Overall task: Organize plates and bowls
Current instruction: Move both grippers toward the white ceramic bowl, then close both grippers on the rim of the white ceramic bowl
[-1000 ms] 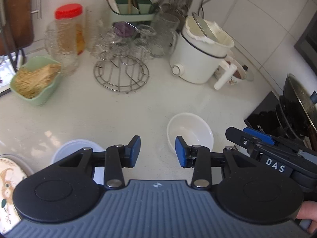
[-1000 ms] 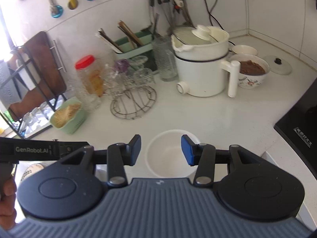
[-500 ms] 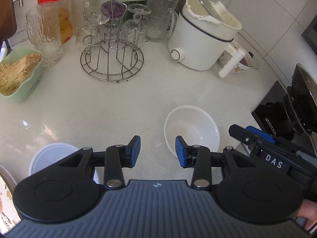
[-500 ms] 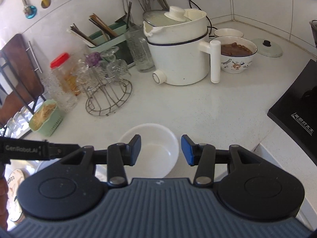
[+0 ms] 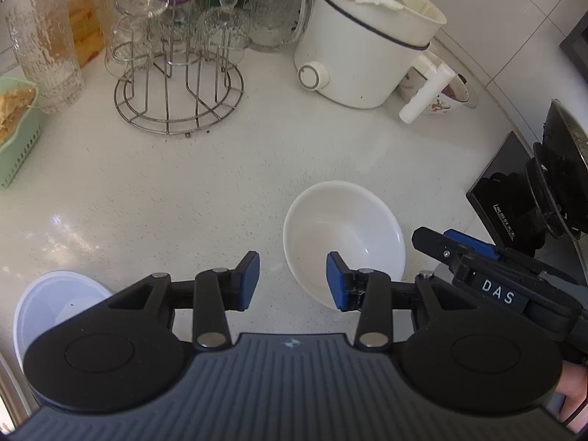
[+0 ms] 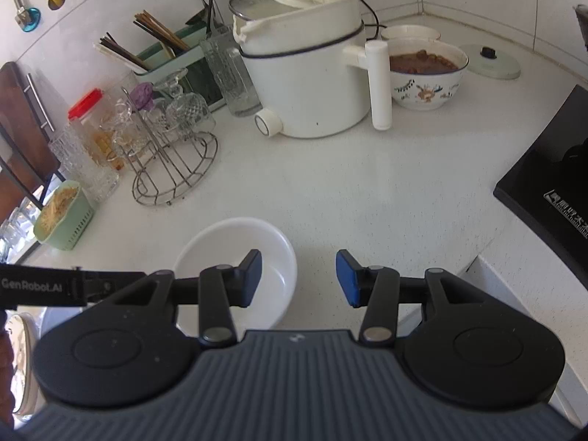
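An empty white bowl [image 5: 349, 228] stands upright on the white counter. My left gripper [image 5: 293, 281] hovers at its near-left rim. Its jaws are opening, with the rim seen between the blue pads and nothing pressed. In the right wrist view the same bowl [image 6: 220, 253] sits low and left of centre. My right gripper [image 6: 299, 279] is open over its right rim, one pad above the bowl's inside and the other outside. A second white bowl [image 5: 55, 301] lies at the lower left, partly hidden. A patterned plate [image 6: 22, 349] shows at the left edge.
A wire rack of glasses [image 5: 176, 73] and a white electric pot [image 5: 360, 47] stand behind the bowl. A green basket [image 6: 62, 217] is at the left. A patterned bowl of brown food [image 6: 426, 73] sits at the back right. A black hob [image 6: 551, 183] fills the right side.
Both grippers have come down and forward toward the white bowl, which now looks larger and sits at their fingertips. The left jaws stand slightly wider.
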The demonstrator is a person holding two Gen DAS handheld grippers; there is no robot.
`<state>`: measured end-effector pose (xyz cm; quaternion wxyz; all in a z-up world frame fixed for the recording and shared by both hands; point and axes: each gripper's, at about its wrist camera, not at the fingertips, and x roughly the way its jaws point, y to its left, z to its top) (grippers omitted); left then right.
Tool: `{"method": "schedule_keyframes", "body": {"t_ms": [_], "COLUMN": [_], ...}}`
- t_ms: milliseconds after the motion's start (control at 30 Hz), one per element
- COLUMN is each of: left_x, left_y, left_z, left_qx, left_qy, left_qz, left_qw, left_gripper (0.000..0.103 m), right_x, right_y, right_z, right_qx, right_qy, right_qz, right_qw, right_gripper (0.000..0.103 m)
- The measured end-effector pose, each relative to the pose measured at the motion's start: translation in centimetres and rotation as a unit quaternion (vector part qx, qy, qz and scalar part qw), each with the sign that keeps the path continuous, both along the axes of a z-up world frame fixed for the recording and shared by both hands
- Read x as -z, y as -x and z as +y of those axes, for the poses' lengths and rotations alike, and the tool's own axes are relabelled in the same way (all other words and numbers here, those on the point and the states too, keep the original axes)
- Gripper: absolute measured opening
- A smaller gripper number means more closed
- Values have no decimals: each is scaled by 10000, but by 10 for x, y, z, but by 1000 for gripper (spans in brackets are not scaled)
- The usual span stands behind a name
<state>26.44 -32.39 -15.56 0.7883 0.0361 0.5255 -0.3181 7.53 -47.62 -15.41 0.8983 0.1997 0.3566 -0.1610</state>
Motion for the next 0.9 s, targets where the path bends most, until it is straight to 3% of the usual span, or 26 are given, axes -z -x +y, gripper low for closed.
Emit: {"method": "schedule_keyframes", "body": {"t_ms": [467, 567, 733, 900], "left_x": [23, 28, 33, 36], "left_y": [-9, -13, -18, -15], "left_z": [-11, -14, -17, -21], "left_qx": [-4, -32, -123, -116], "left_qy": [55, 36, 30, -59], "left_qz": [347, 368, 479, 470], "left_qw": [9994, 9993, 9988, 9988], "left_gripper": [49, 48, 36, 21], "right_x": [12, 16, 24, 28], "right_y": [-11, -15, -19, -21], "right_z": [-2, -3, -5, -3], "right_qx": [-283, -274, -185, -182], "right_qy": [-315, -345, -571, -640], "right_qz": [178, 231, 312, 386], "right_qw": [9989, 9988, 9977, 9970], "right_gripper": [47, 42, 37, 23]}}
